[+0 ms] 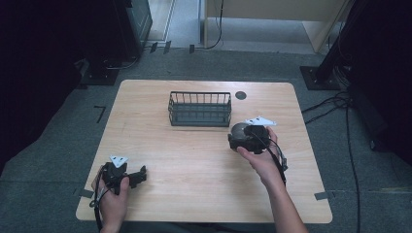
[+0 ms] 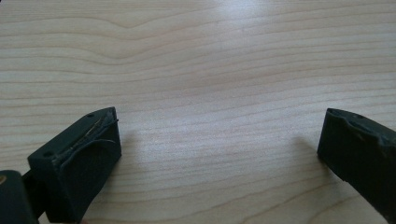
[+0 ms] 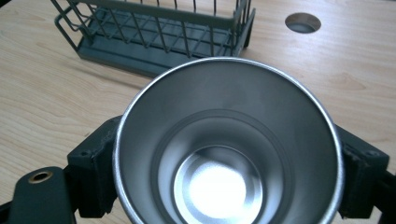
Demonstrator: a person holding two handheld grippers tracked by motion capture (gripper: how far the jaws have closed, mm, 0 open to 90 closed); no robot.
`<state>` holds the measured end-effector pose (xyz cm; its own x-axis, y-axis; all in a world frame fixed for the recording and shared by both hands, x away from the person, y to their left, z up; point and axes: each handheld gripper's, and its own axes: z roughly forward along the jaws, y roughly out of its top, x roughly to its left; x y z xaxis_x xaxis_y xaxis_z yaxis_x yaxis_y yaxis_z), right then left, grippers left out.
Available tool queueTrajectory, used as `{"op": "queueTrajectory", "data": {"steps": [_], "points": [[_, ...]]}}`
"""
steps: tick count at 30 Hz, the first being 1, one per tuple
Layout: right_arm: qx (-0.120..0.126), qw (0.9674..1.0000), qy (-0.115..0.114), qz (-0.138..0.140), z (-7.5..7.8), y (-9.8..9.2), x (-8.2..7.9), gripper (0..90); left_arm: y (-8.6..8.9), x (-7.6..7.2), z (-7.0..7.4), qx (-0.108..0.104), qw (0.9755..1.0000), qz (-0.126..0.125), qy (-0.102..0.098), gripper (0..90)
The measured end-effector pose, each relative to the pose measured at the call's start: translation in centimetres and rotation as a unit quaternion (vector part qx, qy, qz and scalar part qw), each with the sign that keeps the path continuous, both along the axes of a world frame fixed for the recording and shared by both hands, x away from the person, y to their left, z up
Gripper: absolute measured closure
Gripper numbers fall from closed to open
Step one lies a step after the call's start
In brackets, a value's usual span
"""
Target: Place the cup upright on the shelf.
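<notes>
A pale wooden counter [image 1: 194, 160] with rounded corners stands on grey carpet, with dark equipment stands and trailing cables around it.

Nearest, by the counter's front-left corner, a hand holds the left claw [image 2: 219, 154] low over bare wood. Its two black jaws stand wide apart with nothing between them; in the high view it sits just in from the front edge, well apart from everything else.

Farther in, toward the right edge, the right claw [image 3: 229, 158] is clamped on a round, brushed stainless-steel cup [image 3: 229, 144]. The jaws press the cup's outer wall from opposite sides just below the rim, and the right gripper view looks straight into the open mouth at a bright, empty bottom. Whether the cup rests on the counter or is lifted clear of it cannot be told.

Beyond the cup, near the middle of the back edge, stands a dark rectangular wire basket [image 1: 199, 108] with a solid base, empty. A round cable hole [image 1: 241, 95] lies by the basket's right end.

The cup looks light and rigid, so it should not deform, but the smooth tapered metal is likely slippery. A grip across the wall under the rolled rim, as here, seems the safest hold.
</notes>
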<state>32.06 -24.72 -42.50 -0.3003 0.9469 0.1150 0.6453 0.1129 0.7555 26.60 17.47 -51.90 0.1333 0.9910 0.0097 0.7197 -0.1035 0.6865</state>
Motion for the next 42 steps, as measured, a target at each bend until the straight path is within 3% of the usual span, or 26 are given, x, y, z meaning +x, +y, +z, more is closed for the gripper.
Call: {"op": "queueTrajectory", "data": {"steps": [18,42], "points": [[0.002,0.9993,-0.009,0.037,3.4,2.4,2.5,13.9,0.0,0.0,0.0,0.000,1.0000,0.000,0.000,0.0],[-0.004,0.9995,-0.011,0.030,6.4,4.2,7.0,13.9,0.0,0.0,0.0,0.000,1.0000,0.000,0.000,0.0]]}}
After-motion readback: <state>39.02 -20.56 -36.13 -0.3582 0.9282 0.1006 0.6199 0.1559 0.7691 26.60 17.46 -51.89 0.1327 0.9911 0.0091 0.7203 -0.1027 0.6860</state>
